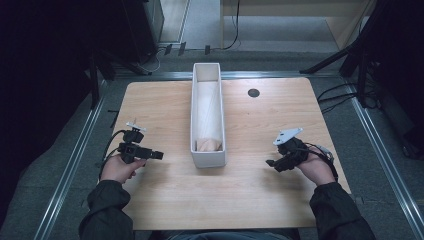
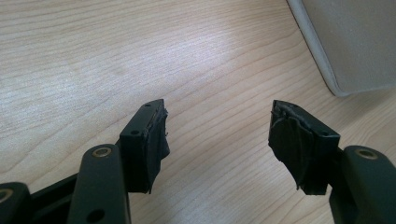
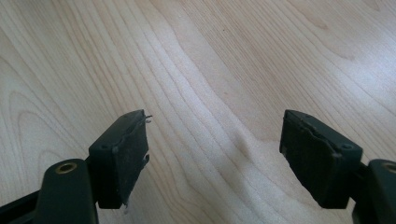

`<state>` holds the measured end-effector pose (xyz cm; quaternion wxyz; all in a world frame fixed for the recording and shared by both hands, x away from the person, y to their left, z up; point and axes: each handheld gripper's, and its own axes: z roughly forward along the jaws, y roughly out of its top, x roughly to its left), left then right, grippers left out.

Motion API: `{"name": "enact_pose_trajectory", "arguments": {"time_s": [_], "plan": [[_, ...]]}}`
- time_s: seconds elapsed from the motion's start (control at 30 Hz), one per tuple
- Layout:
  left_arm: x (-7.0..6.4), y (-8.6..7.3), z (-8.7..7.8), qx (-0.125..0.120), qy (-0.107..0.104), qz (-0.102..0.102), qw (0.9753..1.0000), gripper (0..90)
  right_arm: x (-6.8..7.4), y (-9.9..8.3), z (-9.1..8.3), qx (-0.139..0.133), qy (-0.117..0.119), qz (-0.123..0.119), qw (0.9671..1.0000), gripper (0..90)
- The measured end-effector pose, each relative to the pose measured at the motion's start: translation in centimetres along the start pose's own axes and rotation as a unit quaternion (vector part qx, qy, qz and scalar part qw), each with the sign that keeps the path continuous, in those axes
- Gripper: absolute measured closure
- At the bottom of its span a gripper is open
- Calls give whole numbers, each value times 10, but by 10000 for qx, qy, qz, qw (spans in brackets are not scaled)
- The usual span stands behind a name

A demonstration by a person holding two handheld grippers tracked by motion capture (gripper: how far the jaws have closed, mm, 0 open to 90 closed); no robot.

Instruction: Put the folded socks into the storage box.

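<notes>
Both hanging wide open, empty: left black two-jaw gripper [image 1: 156, 155] at 9 o'clock, right black two-jaw gripper [image 1: 270, 163] at 3 of long white plastic bin [image 1: 208, 159]. Probably risking clipping that rim, tipping it, squashing the pale soft lump [image 1: 208, 145] inside.

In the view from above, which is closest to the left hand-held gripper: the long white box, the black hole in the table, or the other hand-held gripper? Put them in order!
From the left hand-held gripper, in the high view:
1. The long white box, just to its right at the table's middle.
2. The right hand-held gripper, across the table beyond the box.
3. The black hole, at the far side, right of the box.
</notes>
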<state>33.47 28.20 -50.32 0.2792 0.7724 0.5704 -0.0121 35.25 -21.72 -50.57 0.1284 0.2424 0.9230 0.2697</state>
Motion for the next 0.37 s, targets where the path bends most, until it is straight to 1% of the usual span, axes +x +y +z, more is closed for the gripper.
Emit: {"name": "enact_pose_trajectory", "arguments": {"time_s": [0.37], "plan": [[0, 0, 1, 42, -5, 5, 10000, 358, 0, 0, 0, -2, 3, -6, 10000, 238]]}}
